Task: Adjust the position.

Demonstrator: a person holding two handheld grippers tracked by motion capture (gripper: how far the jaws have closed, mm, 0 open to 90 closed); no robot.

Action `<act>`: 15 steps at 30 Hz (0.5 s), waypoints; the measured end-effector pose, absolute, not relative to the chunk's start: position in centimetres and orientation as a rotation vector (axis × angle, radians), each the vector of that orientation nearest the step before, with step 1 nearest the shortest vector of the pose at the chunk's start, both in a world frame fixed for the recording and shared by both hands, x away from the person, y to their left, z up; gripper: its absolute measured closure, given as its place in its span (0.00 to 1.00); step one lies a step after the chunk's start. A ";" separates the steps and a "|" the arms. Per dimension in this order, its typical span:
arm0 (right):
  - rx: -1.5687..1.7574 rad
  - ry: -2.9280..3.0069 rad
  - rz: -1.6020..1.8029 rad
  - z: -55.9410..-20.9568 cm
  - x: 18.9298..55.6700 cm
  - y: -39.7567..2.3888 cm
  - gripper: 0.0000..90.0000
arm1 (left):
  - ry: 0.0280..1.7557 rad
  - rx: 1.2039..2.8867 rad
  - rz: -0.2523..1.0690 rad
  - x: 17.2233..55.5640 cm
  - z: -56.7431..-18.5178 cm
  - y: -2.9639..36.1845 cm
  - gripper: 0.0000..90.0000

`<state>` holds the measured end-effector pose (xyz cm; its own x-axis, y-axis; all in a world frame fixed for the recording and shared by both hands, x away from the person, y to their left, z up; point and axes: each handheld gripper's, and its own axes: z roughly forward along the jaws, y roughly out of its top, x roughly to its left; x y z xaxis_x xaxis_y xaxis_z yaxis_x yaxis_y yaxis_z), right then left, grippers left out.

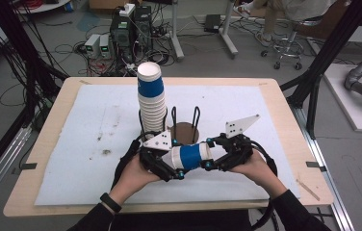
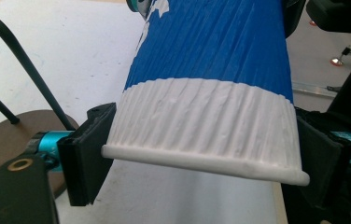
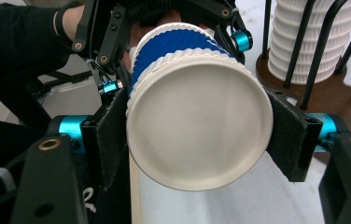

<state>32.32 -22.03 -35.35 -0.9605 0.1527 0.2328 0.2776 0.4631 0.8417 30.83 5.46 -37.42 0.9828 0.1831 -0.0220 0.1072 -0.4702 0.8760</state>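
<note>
Jaws of left gripper [image 1: 173,166] and right gripper [image 1: 213,156] both clamp opposite ends of one cup [image 1: 191,156].

No readable text, labels or numbers anywhere.

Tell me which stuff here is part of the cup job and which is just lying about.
In the job:
- blue and white cup, held by left claw and right claw
- cup stack
- wire holder

Lying about:
- computers on the floor
- stool
</note>
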 end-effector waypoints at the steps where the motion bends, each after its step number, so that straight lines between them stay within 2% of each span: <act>1: -0.380 -2.567 -1.535 -35.4 32.4 -22.1 0.33 | 0.204 2.047 0.094 30.8 -37.4 5.5 0.17; 9: -0.392 -2.467 -1.677 -35.4 32.5 -23.1 0.34 | 0.255 1.797 0.020 31.2 -37.6 6.8 0.10; 15: -0.403 -2.290 -1.822 -35.7 32.7 -23.7 0.34 | 0.261 1.662 -0.056 31.4 -37.6 7.4 0.10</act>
